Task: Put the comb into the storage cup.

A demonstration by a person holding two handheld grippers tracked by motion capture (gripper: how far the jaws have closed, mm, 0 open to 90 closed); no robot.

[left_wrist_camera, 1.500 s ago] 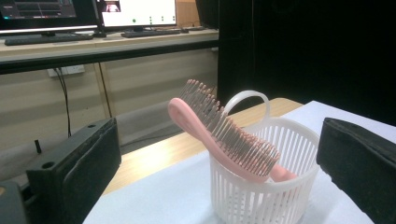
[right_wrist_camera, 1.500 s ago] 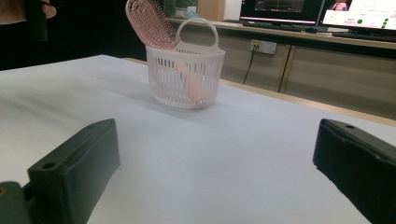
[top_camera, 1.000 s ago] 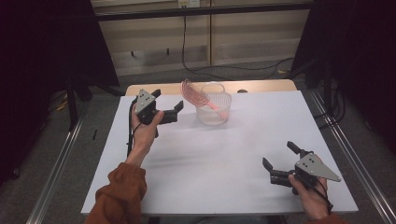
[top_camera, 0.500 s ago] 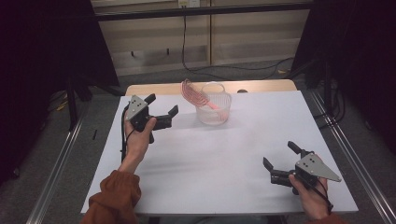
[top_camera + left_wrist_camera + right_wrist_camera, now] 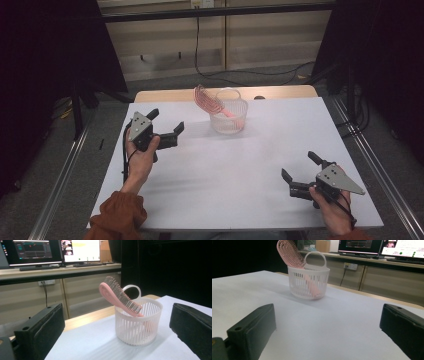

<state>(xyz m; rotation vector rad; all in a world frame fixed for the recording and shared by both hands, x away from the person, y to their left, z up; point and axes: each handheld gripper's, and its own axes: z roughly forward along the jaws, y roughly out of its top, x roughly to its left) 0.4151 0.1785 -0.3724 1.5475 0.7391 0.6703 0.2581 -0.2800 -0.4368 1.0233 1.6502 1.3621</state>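
Your one obstacle is the basket [image 5: 229, 117] at the upper middle of the frame, with the pink brush [image 5: 206, 98] leaning out over its left rim. Bare bench [image 5: 240, 170] lies between it and both tongs, so you can pass freely.

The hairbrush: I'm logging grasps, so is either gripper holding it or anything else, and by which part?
Nothing is held. Both the left gripper and the right gripper are open and empty. The hairbrush stands handle-down in the basket.
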